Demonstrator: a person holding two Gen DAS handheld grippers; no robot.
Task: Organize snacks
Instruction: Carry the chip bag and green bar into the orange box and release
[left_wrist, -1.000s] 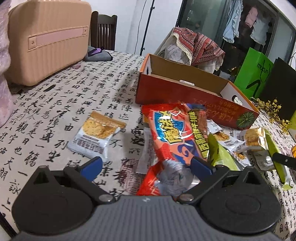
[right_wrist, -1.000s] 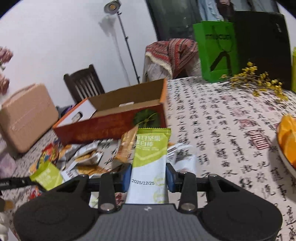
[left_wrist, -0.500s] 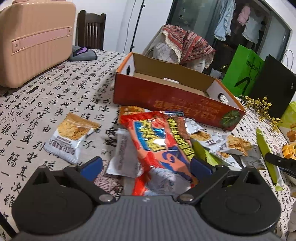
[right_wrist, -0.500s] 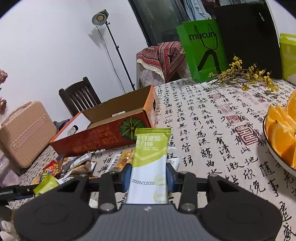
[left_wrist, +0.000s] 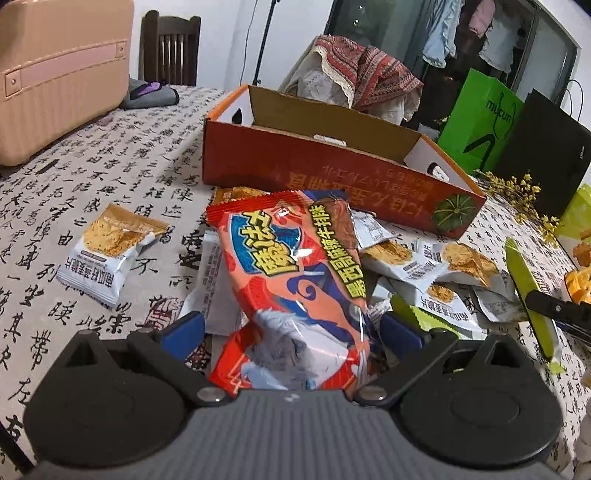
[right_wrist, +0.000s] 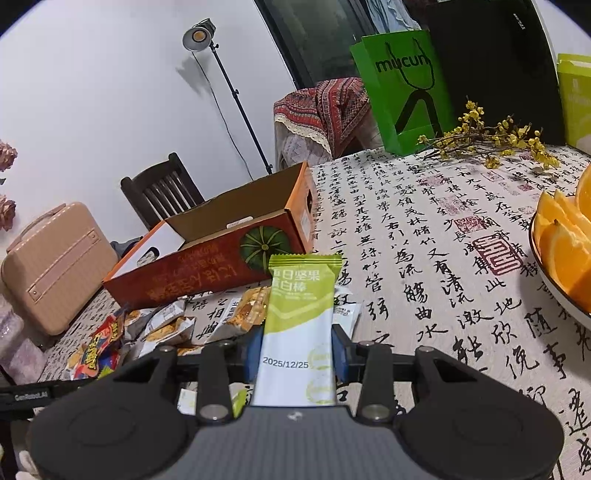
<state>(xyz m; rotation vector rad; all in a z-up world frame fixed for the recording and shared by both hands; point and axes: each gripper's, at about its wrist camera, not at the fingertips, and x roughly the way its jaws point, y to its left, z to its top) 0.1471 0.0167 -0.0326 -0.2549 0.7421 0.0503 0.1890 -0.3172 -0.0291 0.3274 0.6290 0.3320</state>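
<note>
My left gripper (left_wrist: 291, 330) has its blue fingers wide apart; a red chip bag (left_wrist: 291, 273) lies between them, leaning up over the snack pile, and I cannot tell if the pads press it. My right gripper (right_wrist: 298, 352) is shut on a green-and-white nut bar (right_wrist: 300, 325) and holds it upright above the table. An open orange cardboard box (left_wrist: 332, 166) lies beyond the pile; it also shows in the right wrist view (right_wrist: 221, 251). Several white-and-brown cracker packets (left_wrist: 417, 264) lie below the box. One cracker packet (left_wrist: 109, 254) lies alone at the left.
A pink case (left_wrist: 55, 74) and a wooden chair (left_wrist: 168, 48) stand at the far left. A green paper bag (right_wrist: 402, 88), a black bag (right_wrist: 495, 66) and yellow flower sprigs (right_wrist: 491, 136) are at the back right. A plate of orange slices (right_wrist: 565, 251) sits at the right edge.
The left gripper has drawn back and risen, so the box shows further left. The right gripper has lifted the green bar and swung right; the orange plate has come into view.
</note>
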